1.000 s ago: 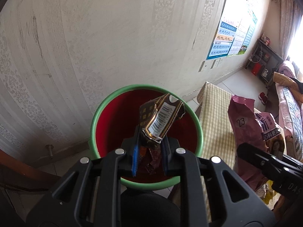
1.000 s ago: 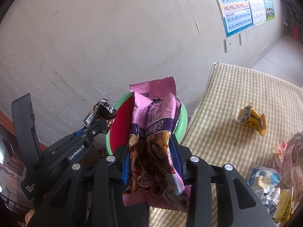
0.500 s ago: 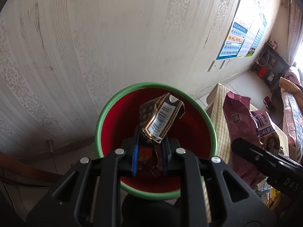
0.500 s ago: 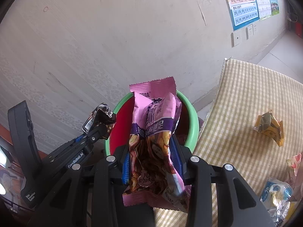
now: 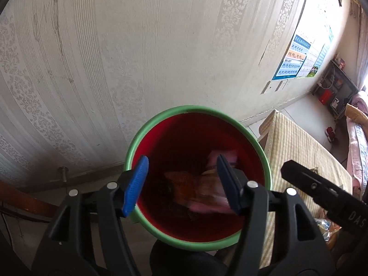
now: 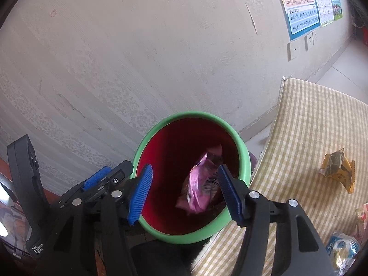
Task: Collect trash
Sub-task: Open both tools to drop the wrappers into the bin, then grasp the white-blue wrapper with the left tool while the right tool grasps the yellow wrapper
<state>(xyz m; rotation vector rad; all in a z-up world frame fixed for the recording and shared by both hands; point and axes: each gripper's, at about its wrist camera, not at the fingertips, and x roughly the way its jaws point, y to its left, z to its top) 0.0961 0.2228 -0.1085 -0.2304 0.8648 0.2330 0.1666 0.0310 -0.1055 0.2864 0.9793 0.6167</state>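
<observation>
A bin with a green rim (image 5: 195,109) and a red inside stands on the floor by the wall. My left gripper (image 5: 181,161) hangs over its mouth, jaws opening, with nothing between the blue pads. Below them a blurred brown-orange wrapper (image 5: 188,188) lies in the bin. In the right wrist view the same bin rim (image 6: 191,114) is under my right gripper (image 6: 185,168), whose jaws are also opening and hold nothing. A pink snack bag (image 6: 200,188) sits loose inside the bin beneath them. The left gripper (image 6: 112,172) shows at the bin's left edge.
A table with a yellow checked cloth (image 6: 310,126) stands right of the bin. On it lie a yellow wrapper (image 6: 338,168) and more packets (image 6: 342,250) at the lower right. A papered wall (image 5: 138,57) rises right behind the bin.
Both grippers opened over the bin. The barcode wrapper left the left jaws and the pink bag left the right jaws; both now lie inside the bin.
</observation>
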